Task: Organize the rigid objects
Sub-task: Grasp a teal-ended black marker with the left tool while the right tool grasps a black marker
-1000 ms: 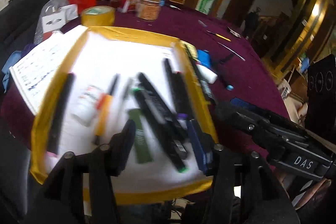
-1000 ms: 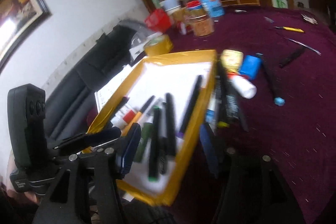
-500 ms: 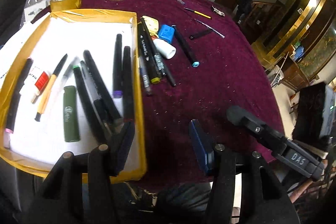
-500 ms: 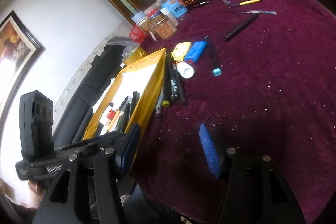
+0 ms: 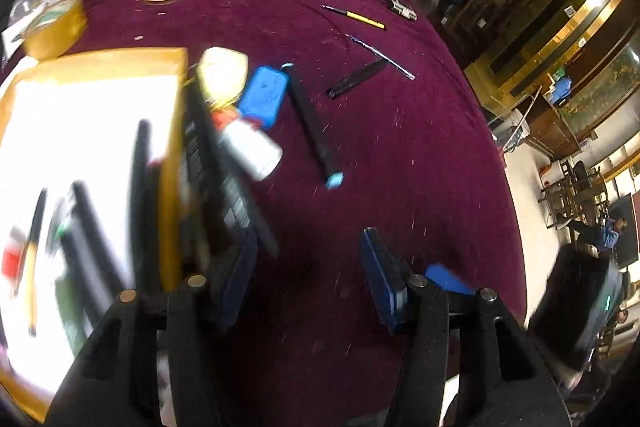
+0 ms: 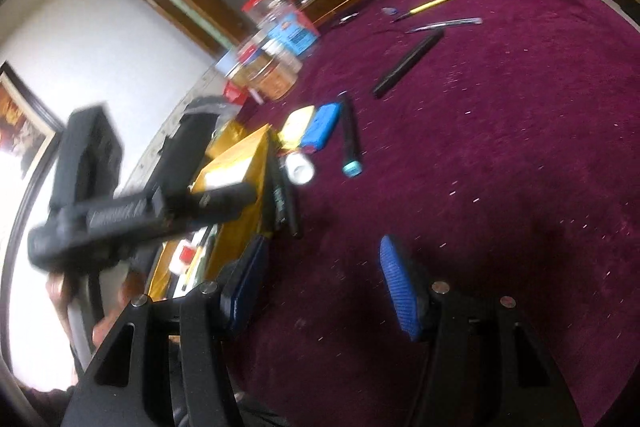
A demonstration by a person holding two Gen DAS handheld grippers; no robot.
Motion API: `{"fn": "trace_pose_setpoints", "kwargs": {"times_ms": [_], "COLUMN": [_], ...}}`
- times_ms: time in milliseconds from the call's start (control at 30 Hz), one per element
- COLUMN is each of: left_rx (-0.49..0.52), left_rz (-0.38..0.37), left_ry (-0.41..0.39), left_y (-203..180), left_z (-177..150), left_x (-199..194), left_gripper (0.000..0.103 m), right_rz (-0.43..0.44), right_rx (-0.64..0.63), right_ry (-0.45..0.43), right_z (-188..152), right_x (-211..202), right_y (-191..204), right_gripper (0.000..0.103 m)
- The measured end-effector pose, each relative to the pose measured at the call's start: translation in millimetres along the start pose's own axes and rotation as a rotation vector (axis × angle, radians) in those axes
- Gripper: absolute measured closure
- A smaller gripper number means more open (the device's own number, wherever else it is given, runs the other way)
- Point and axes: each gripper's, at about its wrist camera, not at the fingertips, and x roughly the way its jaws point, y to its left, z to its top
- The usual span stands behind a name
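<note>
Left gripper (image 5: 306, 277), angled down, fingers wide and empty, now over bare table (image 5: 420, 155); tray (image 5: 170, 163) shifted left of fingers.

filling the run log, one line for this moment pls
left tongs: open, empty | right tongs: open, empty | tray: pens inside | cloth: pens loose

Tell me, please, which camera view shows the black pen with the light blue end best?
The left wrist view shows the black pen with the light blue end best: whole, fairly sharp, lying alone on the purple cloth. The right wrist view shows it smaller and foreshortened.
</note>
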Motion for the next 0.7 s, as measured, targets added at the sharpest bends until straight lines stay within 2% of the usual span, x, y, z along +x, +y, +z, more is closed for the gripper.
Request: {"fn": "trace_pose_setpoints", "kwargs": {"times_ms": [133,233,300,333,367,400,500,567,700], "left_rx": [-0.031,-0.008,-0.021,-0.023,-0.005,0.002,0.016,0.026,0.014], "left_rz": [0.043,0.12,0.136,0.145,0.171,0.2,0.221,0.216,0.148], "left_ry": [0.066,0.093,0.139,0.149,0.11,0.115,0.114,0.114,0.145], "left_y": [-9.2,-23.3,-27.1,-27.5,-31.3,-33.0,-32.4,-29.5,-19.5], "left_z": [43.5,64.6,70.4,71.9,73.9,74.8,73.0,67.2,36.2], "left_x": [44.4,78.3,100.3,106.3,104.7,107.2,107.5,103.5,83.9], "left_gripper": [0.051,0.054,0.07,0.071,0.075,0.085,0.09,0.091,0.091], "right_rz": [-0.019,-0.037,-0.048,-0.05,-0.054,-0.056,-0.059,-0.064,-0.074], "right_rx": [0.032,0.04,0.047,0.051,0.059,0.064,0.065,0.056,0.044], "right_ry": [-0.009,-0.017,-0.023,-0.026,-0.029,-0.031,-0.035,-0.033,-0.023], "right_z": [7.3,11.6,13.8,15.0,16.9,18.2,22.5,28.0,43.8], "right_x": [-0.4,-2.7,-4.9,-6.6,-8.1,-9.4,-11.3,-10.4,-6.9], "right_y": [-13.8,-20.8,-25.5,-28.0,-30.9,-32.8,-33.4,-30.6,-24.2], "right_gripper": [0.05,0.05,0.05,0.05,0.05,0.05,0.05,0.05,0.05]}}
